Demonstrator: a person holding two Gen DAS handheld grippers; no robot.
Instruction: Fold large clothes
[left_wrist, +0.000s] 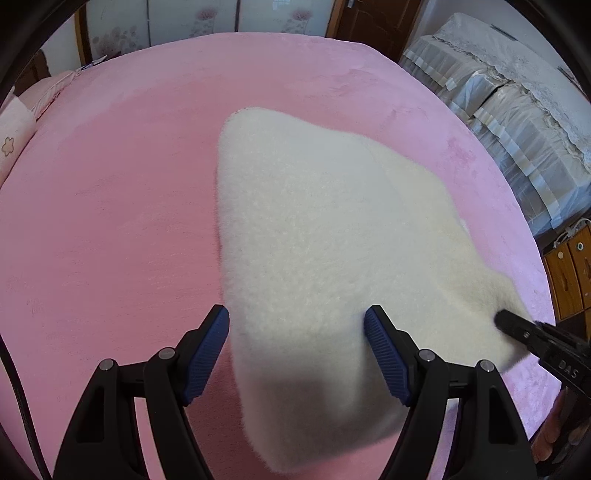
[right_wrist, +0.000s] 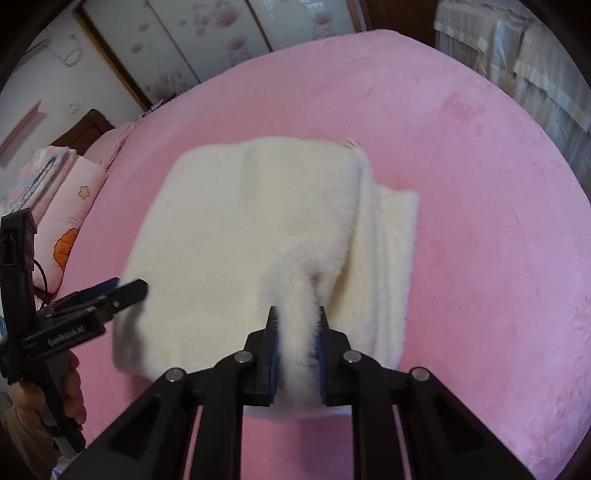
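A large cream-white fleecy garment (right_wrist: 236, 225) lies spread on the pink bed cover, already folded over on itself into a rough rectangle. Its pile is thick and fuzzy, like sheepskin. One long side carries a second layer showing as a narrower strip along the edge, and a small tag or trim pokes out at the far corner. Near the front edge a ridge of the fabric is pulled up off the bed into a narrow, furry fold.
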